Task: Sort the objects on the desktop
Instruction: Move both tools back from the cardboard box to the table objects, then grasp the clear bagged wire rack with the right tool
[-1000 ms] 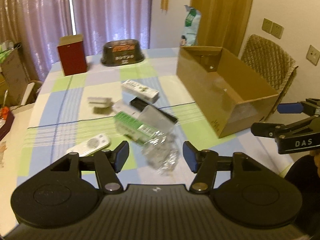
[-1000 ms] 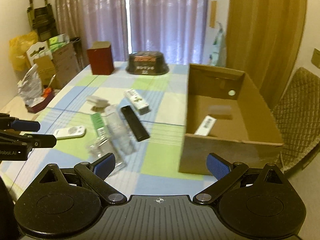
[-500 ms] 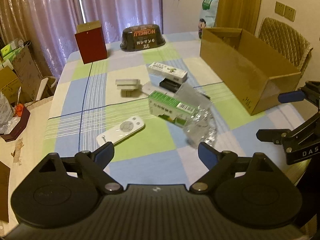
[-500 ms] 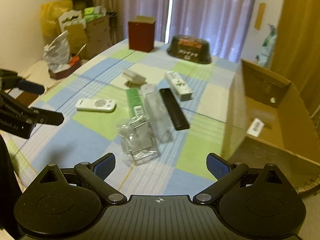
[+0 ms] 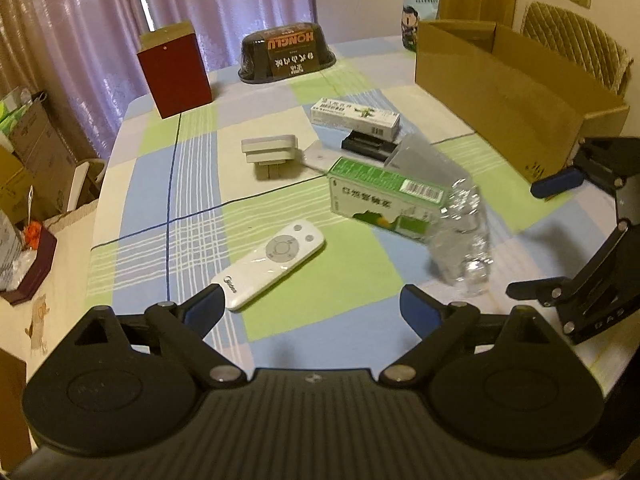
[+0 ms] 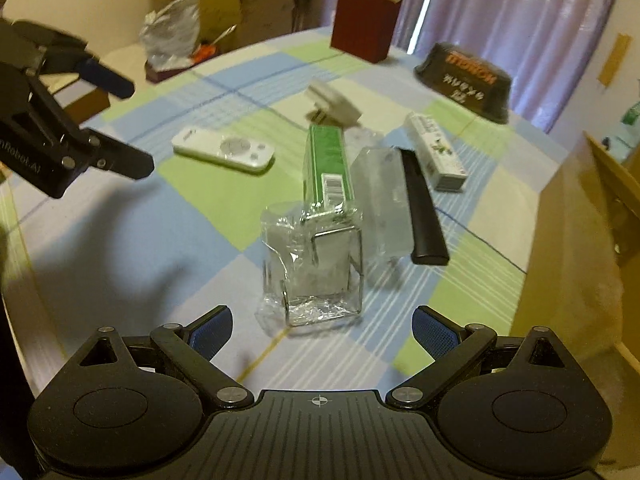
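Note:
My left gripper (image 5: 312,312) is open just above the table, with the near end of a white remote (image 5: 272,262) beside its left fingertip. My right gripper (image 6: 322,330) is also open, right in front of a crumpled clear plastic package (image 6: 316,264) with a wire frame inside. A green box (image 6: 326,164) lies behind the package and touches it. Further back lie a black remote (image 6: 422,208), a white printed box (image 6: 436,152) and a white plug adapter (image 6: 332,106). The open cardboard box (image 5: 500,92) stands on the right.
A dark red box (image 5: 174,72) and a black lidded container (image 5: 286,52) stand at the table's far end. Bags and cartons crowd the floor on the left (image 5: 24,152). A padded chair (image 5: 576,48) stands behind the cardboard box. Each gripper shows in the other's view.
The left gripper's fingers have spread wider and it has backed off leftward, away from the clear package toward the white remote. The right gripper has swung left and closed in on the clear package.

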Demonstrator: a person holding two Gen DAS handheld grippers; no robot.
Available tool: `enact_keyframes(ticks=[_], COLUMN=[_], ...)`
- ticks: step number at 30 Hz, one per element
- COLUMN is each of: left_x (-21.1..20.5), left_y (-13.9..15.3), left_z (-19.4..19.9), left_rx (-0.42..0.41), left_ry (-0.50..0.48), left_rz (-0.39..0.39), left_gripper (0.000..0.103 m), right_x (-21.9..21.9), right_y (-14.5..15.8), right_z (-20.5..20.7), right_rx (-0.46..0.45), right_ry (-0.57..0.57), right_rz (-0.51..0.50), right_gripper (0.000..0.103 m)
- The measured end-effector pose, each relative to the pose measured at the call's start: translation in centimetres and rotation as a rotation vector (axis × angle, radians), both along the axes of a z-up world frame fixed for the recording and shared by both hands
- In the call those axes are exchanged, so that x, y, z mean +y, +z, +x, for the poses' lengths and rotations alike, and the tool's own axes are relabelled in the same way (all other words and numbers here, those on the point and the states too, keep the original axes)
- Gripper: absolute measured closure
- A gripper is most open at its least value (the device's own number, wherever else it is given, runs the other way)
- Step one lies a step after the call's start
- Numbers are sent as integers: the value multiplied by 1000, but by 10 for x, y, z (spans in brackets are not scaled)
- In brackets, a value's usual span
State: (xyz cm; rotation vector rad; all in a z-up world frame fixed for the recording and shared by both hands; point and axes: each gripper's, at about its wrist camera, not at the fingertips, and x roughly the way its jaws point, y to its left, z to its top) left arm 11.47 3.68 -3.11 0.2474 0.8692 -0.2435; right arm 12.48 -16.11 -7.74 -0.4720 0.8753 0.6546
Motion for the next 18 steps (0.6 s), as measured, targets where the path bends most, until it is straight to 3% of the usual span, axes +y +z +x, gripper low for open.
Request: enact_keyframes(ticks=[9,11,18], left_x=[9,12,27], left_y=[-34,-41,-56], left_z=[39,48,73], left_rx=[8,14,46], left_ry=[-153,-178,-224], left_rz=[115,126,118], left_gripper=[11,11,11], right_x=[2,4,7], right_y=[-23,-26,-32], right_z=[21,23,32], right_rx=[35,37,45], right_ry=[32,46,64], right_rz=[12,10,15], right_gripper=[5,19,22])
